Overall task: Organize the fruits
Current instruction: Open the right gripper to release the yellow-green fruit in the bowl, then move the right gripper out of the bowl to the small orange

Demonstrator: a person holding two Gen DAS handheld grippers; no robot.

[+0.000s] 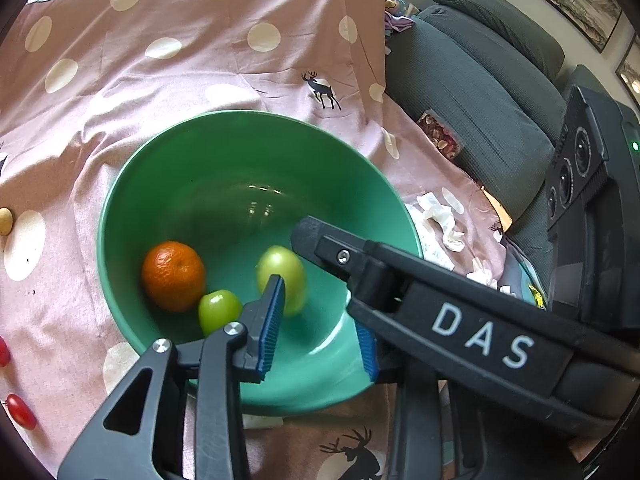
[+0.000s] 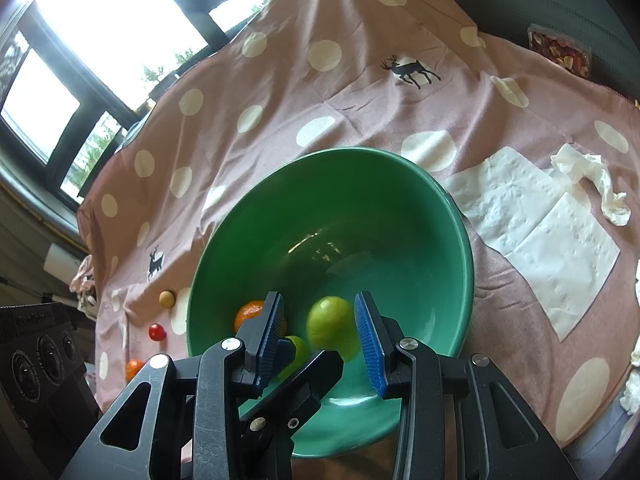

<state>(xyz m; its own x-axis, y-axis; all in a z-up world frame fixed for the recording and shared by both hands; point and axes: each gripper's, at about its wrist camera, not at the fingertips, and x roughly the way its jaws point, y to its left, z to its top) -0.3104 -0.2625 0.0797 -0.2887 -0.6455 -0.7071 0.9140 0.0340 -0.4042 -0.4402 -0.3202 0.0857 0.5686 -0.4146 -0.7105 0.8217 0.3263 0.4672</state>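
Note:
A green bowl (image 1: 240,114) (image 2: 352,151) stands on a pink spotted cloth (image 1: 180,80). Inside it lie a mandarin (image 1: 173,275) (image 2: 250,313), a small green fruit (image 1: 219,311) (image 2: 298,346) and a larger green fruit (image 1: 282,276) (image 2: 331,327), which is blurred. My left gripper (image 1: 320,312) hangs over the bowl's near side, open, with the larger fruit just past its left fingertip. My right gripper (image 2: 319,296) is also over the bowl and open; the larger fruit shows in the gap, clear of the left pad. Its body (image 1: 460,312) crosses over my left gripper.
Small tomatoes (image 1: 18,412) (image 2: 157,332), a yellowish one (image 2: 167,299) and an orange one (image 2: 134,368) lie on the cloth left of the bowl. Paper tissues (image 2: 540,236) lie to its right. A grey sofa (image 1: 480,100) with a snack packet (image 1: 440,136) borders the cloth.

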